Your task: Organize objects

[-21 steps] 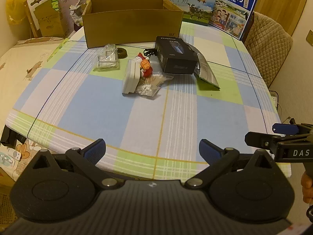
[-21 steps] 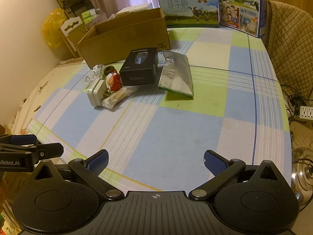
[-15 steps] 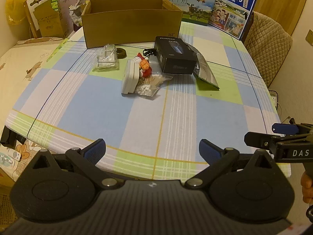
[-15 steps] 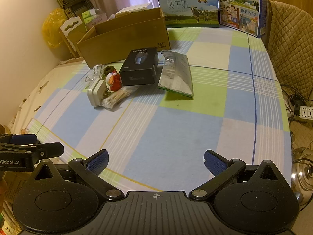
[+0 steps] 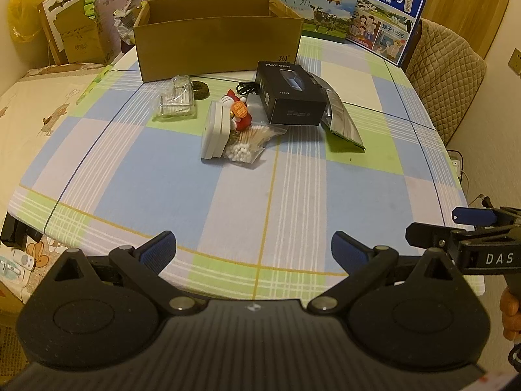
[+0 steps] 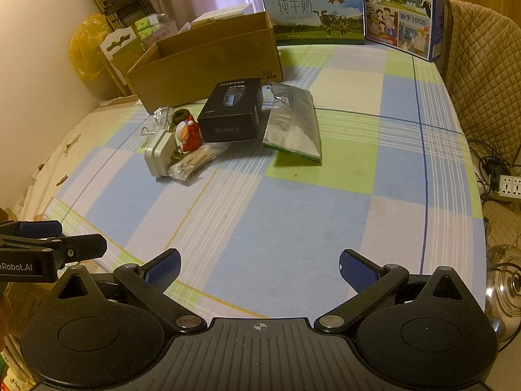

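Observation:
On the checked tablecloth (image 5: pixel 162 179) lies a cluster of small things in front of an open cardboard box (image 5: pixel 218 45) (image 6: pixel 208 65): a black product box (image 5: pixel 289 97) (image 6: pixel 232 114), a silver foil pouch (image 5: pixel 342 120) (image 6: pixel 293 130), a white case (image 5: pixel 213 133) (image 6: pixel 158 154), a red figurine (image 5: pixel 239 114) (image 6: pixel 189 132), a bag of cotton swabs (image 5: pixel 247 145), a clear plastic holder (image 5: pixel 177 101) and a dark hair tie (image 5: pixel 199 88). My left gripper (image 5: pixel 254 251) hangs open over the near table edge, far from them. My right gripper (image 6: pixel 259 267) is open too, with nothing between its fingers.
Two milk cartons (image 5: pixel 312 9) (image 5: pixel 387 16) stand at the table's far edge. A quilted chair (image 6: pixel 482 58) is at the right. Cardboard packaging (image 5: pixel 75 32) and a yellow bag (image 5: pixel 22 9) sit off the left side. A power strip (image 6: pixel 509 187) and cables lie on the floor.

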